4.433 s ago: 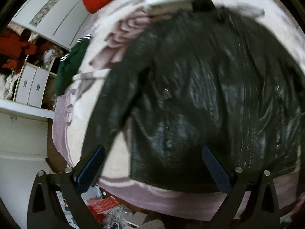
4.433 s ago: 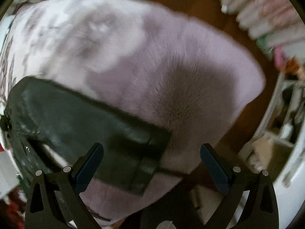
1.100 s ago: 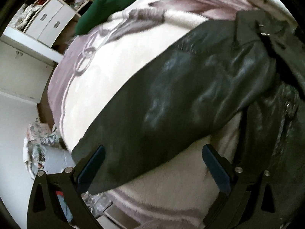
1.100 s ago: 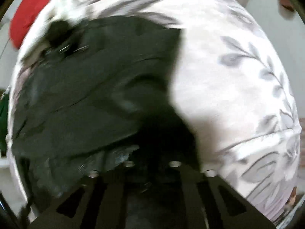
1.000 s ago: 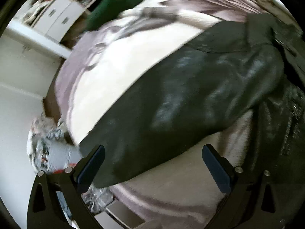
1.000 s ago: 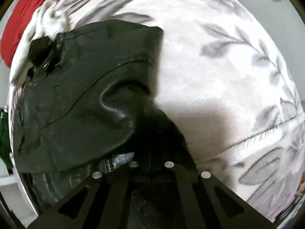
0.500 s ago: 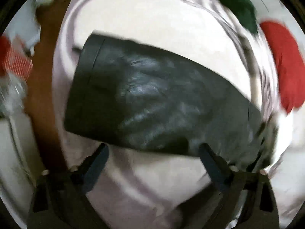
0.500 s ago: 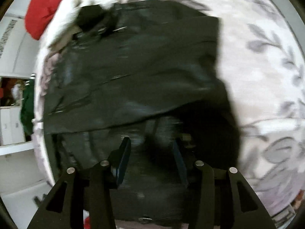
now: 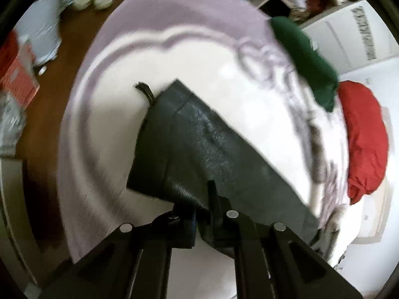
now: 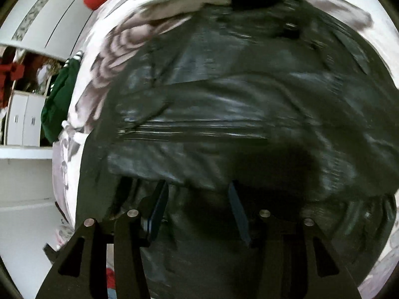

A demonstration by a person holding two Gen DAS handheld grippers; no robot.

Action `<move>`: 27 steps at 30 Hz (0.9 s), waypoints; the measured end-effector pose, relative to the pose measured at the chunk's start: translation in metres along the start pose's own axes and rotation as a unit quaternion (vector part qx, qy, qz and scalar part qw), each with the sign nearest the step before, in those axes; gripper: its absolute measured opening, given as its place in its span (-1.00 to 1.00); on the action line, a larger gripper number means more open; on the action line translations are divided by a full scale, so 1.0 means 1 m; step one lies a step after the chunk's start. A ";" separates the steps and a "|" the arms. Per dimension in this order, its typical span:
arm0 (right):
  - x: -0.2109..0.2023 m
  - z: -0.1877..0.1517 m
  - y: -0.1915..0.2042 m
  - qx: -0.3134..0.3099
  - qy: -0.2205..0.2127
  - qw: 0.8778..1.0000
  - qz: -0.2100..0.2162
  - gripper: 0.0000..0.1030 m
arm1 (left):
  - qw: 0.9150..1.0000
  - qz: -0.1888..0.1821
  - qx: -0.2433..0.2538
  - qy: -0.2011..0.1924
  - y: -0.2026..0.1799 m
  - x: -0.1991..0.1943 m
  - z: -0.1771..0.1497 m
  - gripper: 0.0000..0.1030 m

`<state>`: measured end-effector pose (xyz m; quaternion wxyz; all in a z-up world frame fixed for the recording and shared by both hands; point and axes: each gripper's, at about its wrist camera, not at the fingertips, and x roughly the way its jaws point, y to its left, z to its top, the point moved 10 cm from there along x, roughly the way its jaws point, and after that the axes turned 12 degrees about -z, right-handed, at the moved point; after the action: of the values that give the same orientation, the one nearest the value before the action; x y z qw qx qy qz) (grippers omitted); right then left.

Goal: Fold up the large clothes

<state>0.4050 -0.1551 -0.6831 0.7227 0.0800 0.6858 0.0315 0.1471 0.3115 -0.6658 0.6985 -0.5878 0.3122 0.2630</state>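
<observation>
A black leather jacket [image 10: 237,114] was laid on a bed covered by a plush white and lilac blanket with a flower pattern [image 9: 104,149]. One sleeve of the jacket [image 9: 199,144] was stretched across the pale middle of the blanket, its cuff end pinched between the closed fingers of the left gripper [image 9: 202,211]. The right gripper [image 10: 197,211] was held just over the jacket's body with its fingers parted and nothing between them. A folded dark green garment [image 9: 304,59] and a bunched red garment [image 9: 364,137] were seen at the far edge of the bed, touching each other. A brown wooden floor [image 9: 67,37] was seen beside the bed, with a red box [image 9: 17,74] and pale bags on it. White cupboards with drawers [image 10: 25,119] were seen against the wall.
</observation>
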 end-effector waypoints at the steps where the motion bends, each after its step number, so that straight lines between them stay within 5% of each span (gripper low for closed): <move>1: 0.002 0.003 0.008 -0.001 -0.003 1.000 0.002 0.02 | 1.000 -0.009 0.006 -0.007 -0.007 0.001 0.010 -0.91; 5: 0.004 0.014 0.034 0.009 -0.019 1.000 0.023 0.02 | 0.999 -0.038 0.006 -0.002 -0.020 0.018 0.039 -0.91; 9: 0.021 0.034 0.059 0.029 -0.043 0.998 0.040 0.02 | 0.998 -0.016 0.034 0.041 -0.002 0.038 0.027 -0.76; 11: 0.049 0.035 0.068 0.030 -0.015 0.999 0.019 0.02 | 0.996 -0.025 0.059 0.060 -0.003 0.040 0.020 -0.67; 13: 0.067 0.034 0.070 0.020 0.005 1.000 -0.011 0.02 | 0.995 -0.041 0.059 0.076 -0.003 0.037 0.013 -0.51; 15: 0.063 0.036 0.072 0.014 0.001 1.000 -0.021 0.02 | 0.993 -0.074 0.031 0.087 -0.005 0.036 0.006 0.06; 17: 0.056 0.035 0.073 0.011 -0.002 1.000 -0.010 0.03 | 0.988 -0.117 -0.022 0.097 -0.008 0.033 -0.006 0.24; 20: 0.049 0.026 0.064 0.034 0.008 0.999 0.015 0.10 | 0.986 -0.130 -0.049 0.092 -0.009 0.039 -0.012 0.25; 25: 0.045 0.009 0.043 0.068 0.006 0.998 0.013 0.14 | 0.991 -0.114 -0.074 0.017 -0.012 0.051 0.017 0.20; 26: 0.045 0.007 0.040 0.071 0.004 0.997 0.006 0.14 | 0.992 -0.106 -0.068 -0.001 -0.016 0.049 0.023 0.11; 27: 0.044 0.005 0.036 0.074 0.002 0.997 -0.008 0.14 | 0.995 -0.089 -0.047 -0.023 -0.024 0.047 0.030 -0.49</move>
<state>0.4146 -0.1136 -0.7205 0.7134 0.1277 0.6886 -0.0252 0.2004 0.3364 -0.6816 0.6979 -0.6390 0.2298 0.2277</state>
